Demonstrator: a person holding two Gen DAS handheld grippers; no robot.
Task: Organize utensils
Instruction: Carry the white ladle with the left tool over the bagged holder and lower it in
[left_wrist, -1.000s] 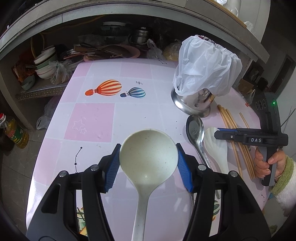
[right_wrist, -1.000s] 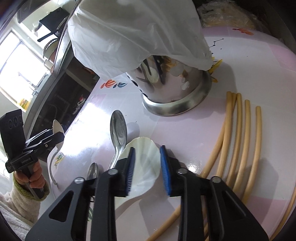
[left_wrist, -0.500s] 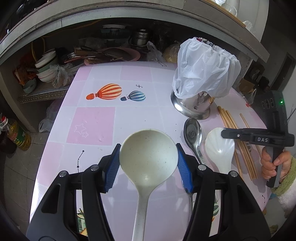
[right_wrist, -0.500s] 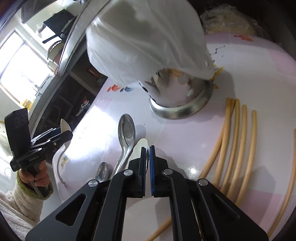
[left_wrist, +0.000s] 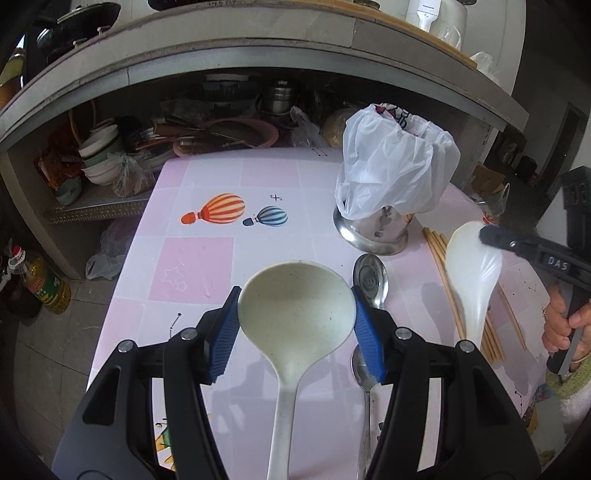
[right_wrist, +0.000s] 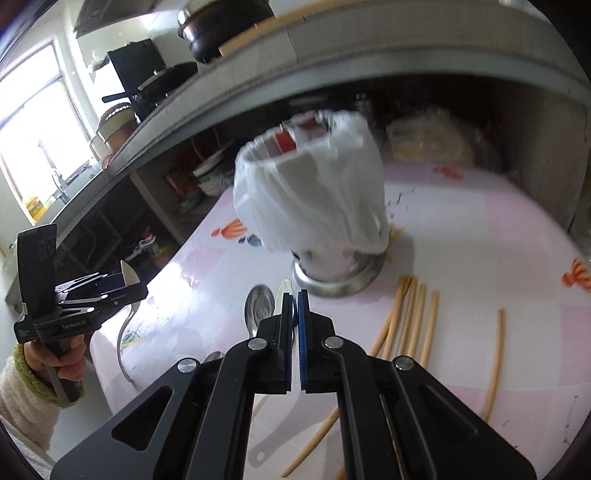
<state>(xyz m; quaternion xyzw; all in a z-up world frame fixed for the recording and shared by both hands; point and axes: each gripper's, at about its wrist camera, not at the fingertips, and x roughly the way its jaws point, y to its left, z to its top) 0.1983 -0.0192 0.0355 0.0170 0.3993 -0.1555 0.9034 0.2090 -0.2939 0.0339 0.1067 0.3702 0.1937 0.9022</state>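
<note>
The left gripper (left_wrist: 297, 325) has its blue fingers (left_wrist: 221, 336) clamped on either side of the bowl of a pale ladle (left_wrist: 295, 317), whose handle runs back toward the camera, held above the pink surface (left_wrist: 195, 266). The right gripper (right_wrist: 294, 306) is clenched tight on the rim of a white serving spoon (left_wrist: 472, 273), which hangs in the air with its handle pointing down, clear of the surface. Beneath it lie a metal spoon (left_wrist: 369, 275) and a row of chopsticks (right_wrist: 410, 314). Just beyond stands a steel holder (left_wrist: 373, 232) draped in a white plastic bag (left_wrist: 395, 170). A second metal spoon (left_wrist: 364, 373) lies nearer the left gripper.
</note>
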